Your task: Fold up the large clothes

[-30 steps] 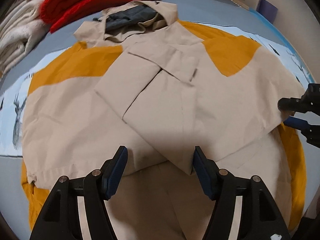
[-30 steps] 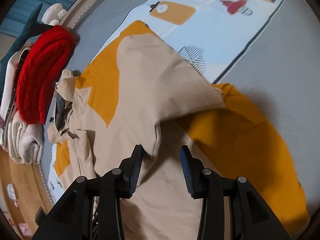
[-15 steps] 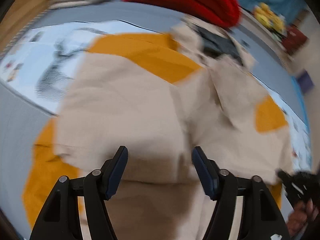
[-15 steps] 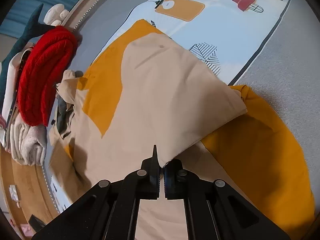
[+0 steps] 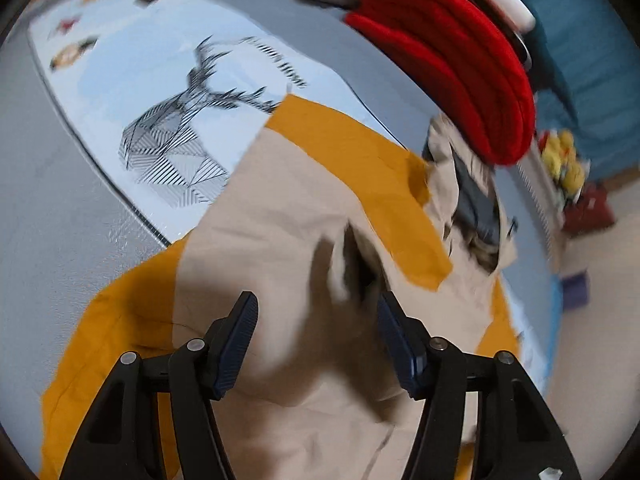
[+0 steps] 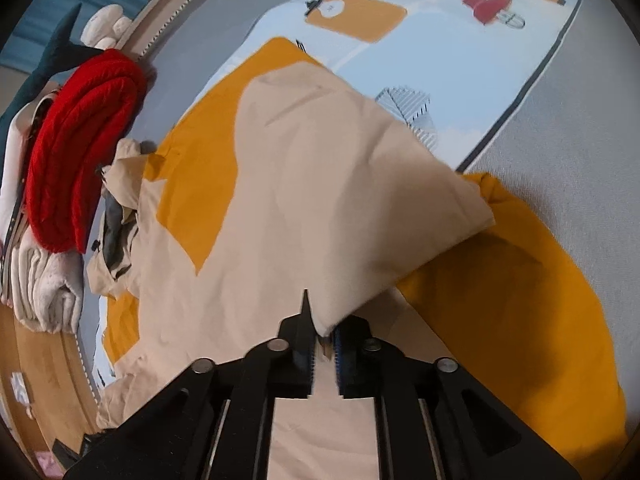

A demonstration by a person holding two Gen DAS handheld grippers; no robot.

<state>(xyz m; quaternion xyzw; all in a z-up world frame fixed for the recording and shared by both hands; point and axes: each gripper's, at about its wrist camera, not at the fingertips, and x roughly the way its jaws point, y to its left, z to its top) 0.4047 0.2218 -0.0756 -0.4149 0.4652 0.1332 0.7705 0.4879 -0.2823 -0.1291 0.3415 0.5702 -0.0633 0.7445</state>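
Note:
A large beige and mustard jacket lies spread on a printed light-blue mat, its sleeves folded in and its grey-lined hood toward the red knitwear. My left gripper hovers over the jacket's left part; its jaws are closing, beige cloth lies below and between them, and the pads press on nothing. In the right wrist view my right gripper pinches the near edge of a folded beige panel of the jacket; its jaws are opening slightly, with cloth still between the pads.
Folded red knitwear and cream clothes are stacked beyond the hood. Grey carpet surrounds the mat. Soft toys and a wooden edge lie at the far side.
The left gripper swung over to the jacket's left side and rolled, its jaws narrowing a little. The right gripper shut on the edge of the beige panel and stayed in place.

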